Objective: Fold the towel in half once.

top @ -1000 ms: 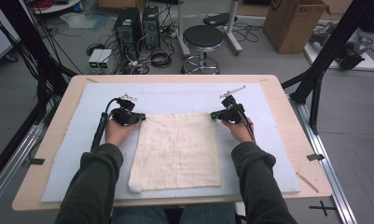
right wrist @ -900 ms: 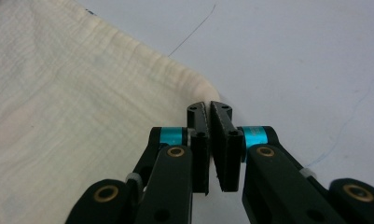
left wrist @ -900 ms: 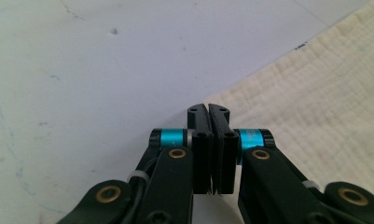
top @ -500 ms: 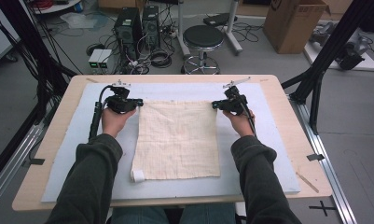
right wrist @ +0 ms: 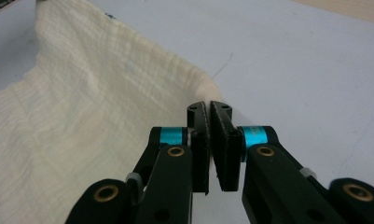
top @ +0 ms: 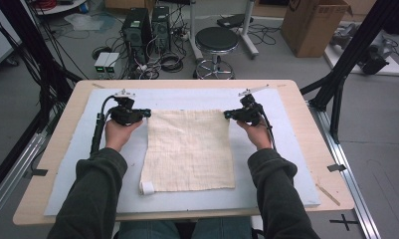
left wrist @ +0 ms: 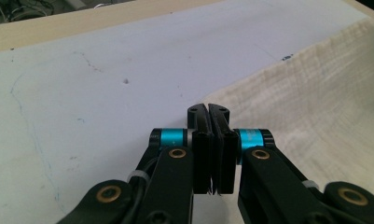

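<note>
A cream waffle-weave cloth lies spread on the pale mat, its far edge pulled taut between my two grippers. My left gripper is shut on the far left corner, and its jaws meet where the cloth comes to a point. At the far right corner my right gripper is likewise shut, seen up close pinching the cloth, which lifts slightly off the mat there. The near left corner is curled over.
The mat covers most of a wooden table. A thin wooden stick lies near the table's right front edge. Beyond the far edge stand a stool, computer towers and a cardboard box. Black frame posts flank the table.
Both hands have moved toward the far side of the table, dragging the cloth with them by its far corners. The far edge is now stretched straighter.
</note>
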A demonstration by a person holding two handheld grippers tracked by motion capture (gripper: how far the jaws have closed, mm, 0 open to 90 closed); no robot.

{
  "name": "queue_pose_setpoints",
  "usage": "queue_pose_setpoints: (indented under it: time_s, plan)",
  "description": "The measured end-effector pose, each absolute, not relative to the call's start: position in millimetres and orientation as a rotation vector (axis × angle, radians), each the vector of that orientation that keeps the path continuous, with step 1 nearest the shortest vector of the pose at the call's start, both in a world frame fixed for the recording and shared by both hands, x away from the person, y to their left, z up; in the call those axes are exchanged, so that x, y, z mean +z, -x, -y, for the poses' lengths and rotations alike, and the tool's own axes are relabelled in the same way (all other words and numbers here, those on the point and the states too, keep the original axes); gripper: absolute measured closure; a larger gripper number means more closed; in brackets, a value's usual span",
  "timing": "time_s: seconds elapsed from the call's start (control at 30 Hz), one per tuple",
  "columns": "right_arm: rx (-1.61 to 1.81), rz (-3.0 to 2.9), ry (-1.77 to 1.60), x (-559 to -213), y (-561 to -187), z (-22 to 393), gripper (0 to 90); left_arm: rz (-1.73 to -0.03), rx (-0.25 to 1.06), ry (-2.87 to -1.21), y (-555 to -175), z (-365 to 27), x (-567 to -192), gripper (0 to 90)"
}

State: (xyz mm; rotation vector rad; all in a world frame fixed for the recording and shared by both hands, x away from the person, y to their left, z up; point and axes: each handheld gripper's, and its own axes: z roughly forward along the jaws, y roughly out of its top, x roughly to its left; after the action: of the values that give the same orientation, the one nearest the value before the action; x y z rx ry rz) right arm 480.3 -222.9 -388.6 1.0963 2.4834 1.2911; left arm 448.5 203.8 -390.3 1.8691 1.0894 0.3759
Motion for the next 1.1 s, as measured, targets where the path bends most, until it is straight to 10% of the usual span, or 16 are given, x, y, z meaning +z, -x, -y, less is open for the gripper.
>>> queue_pose_setpoints:
  time_s: [1.1]
  plan:
    - [1.367,-2.503,-0.988,-370,-440,230,86.3,-0.982,0.331,-1.843,-402,-212,-381,87.8]
